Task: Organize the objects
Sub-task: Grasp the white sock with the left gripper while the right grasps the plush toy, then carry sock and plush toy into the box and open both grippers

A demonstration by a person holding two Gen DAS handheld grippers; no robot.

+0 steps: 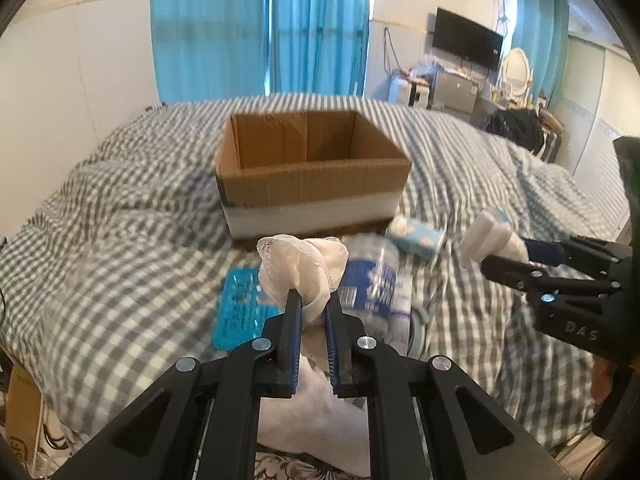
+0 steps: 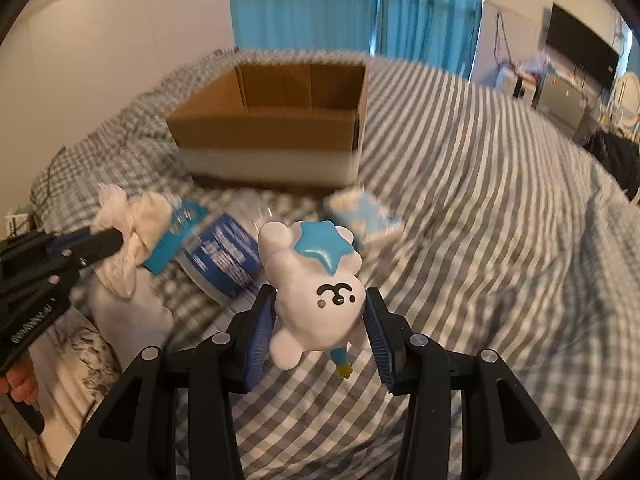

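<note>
Left claw clamped on a white lace cloth, right claw clamped on a white bear figurine — both above the checked bed, open cardboard box beyond.

box on bed; bottle before box

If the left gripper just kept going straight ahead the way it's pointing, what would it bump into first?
Most likely the cardboard box. The left gripper, shut on a white cloth, points at the box's near wall across the checked bedspread. The clear bottle lies lower right, probably below that line, though depth is hard to judge.
</note>
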